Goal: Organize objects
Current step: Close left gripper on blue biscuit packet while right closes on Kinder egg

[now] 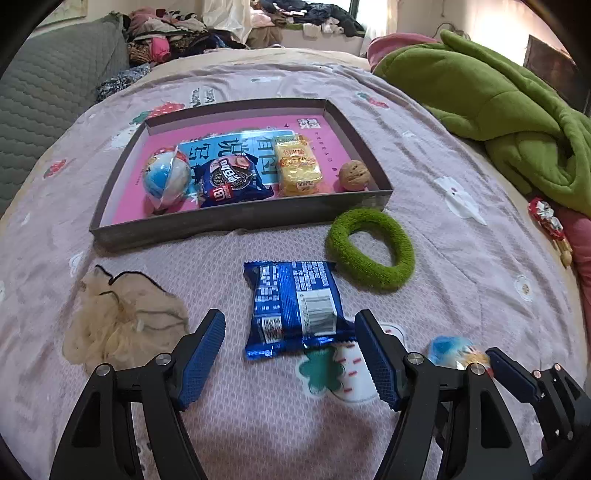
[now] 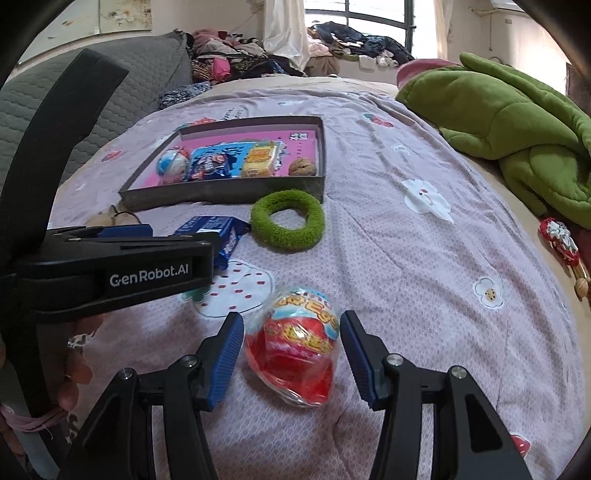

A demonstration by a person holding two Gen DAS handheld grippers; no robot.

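Pick-up step: both tongs gape wide, the left tongs [image 1: 290,354] over the blue packet [image 1: 295,306], the right tongs [image 2: 291,354] straddling the toy egg [image 2: 295,343] on the bed [image 2: 406,258]; next, close and carry to the tray [image 2: 221,192]

The left gripper [image 1: 290,354] stood open over a blue snack packet [image 1: 295,306] — barcode side up (its near corner just beside one finger) — before the tray [image 1: 236,225].

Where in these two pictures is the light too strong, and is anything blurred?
Left wrist view: the bright window at upper right is washed out; the small wrapped blue toy egg beside the right gripper looks smeared. Right wrist view: the barred window glares; edges bend from fisheye.
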